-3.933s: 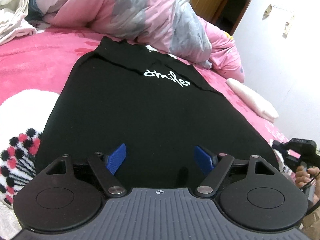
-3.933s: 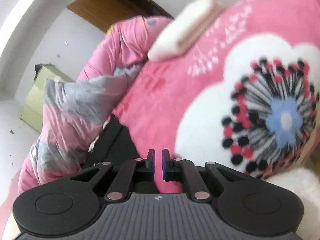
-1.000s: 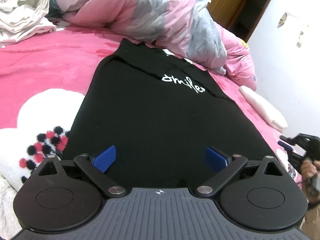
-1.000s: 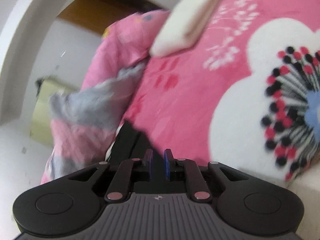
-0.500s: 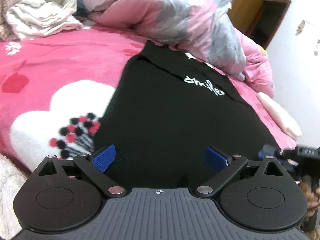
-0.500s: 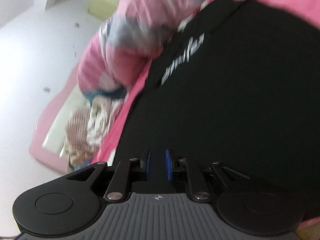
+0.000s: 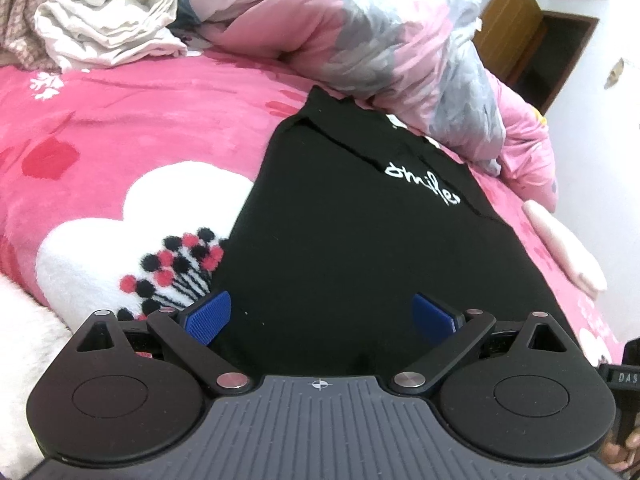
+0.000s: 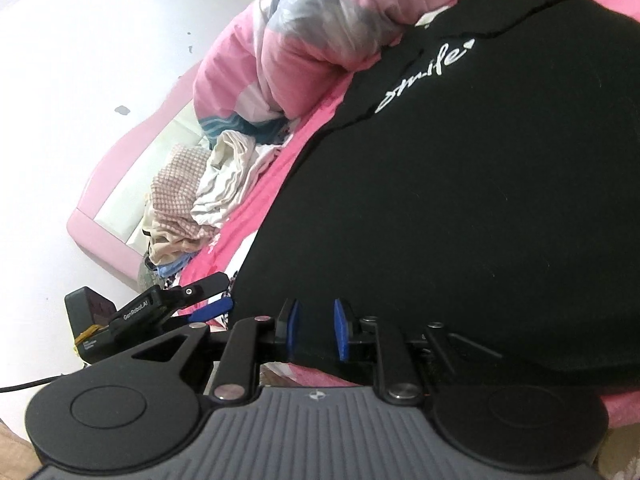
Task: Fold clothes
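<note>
1. Far left of the left gripper's fingers, a crumpled cream cloth (image 7: 108,32) lies on the pink fleece bed blanket with white flower prints (image 7: 100,140).
2. The left gripper (image 7: 322,318) has its blue-padded fingers (image 7: 208,316) spread wide, nothing between the pads. Its left finger is at the near left edge of the garment; its right finger is over the black fabric.
3. The black T-shirt with white script lettering (image 7: 360,248) lies flat on the bed, stretching away from between these fingers. The lettering sits ahead and right of them.
4. Beyond the shirt's far end, a bunched pink and grey quilt (image 7: 360,36) rests against it.
5. Right of the right finger, a pale pink soft roll (image 7: 564,248) lies on the blanket, apart from the shirt.
6. In the right wrist view, the left gripper (image 8: 204,300) appears left of the right gripper's fingers, at the shirt's edge.
7. The right gripper (image 8: 314,330) has a narrow gap between its fingers and has just been opening. It hovers at the near hem of the shirt (image 8: 480,200); whether fabric lies between the pads I cannot tell.
8. A heap of checked and pale clothes (image 8: 188,200) lies far left, beyond them.
</note>
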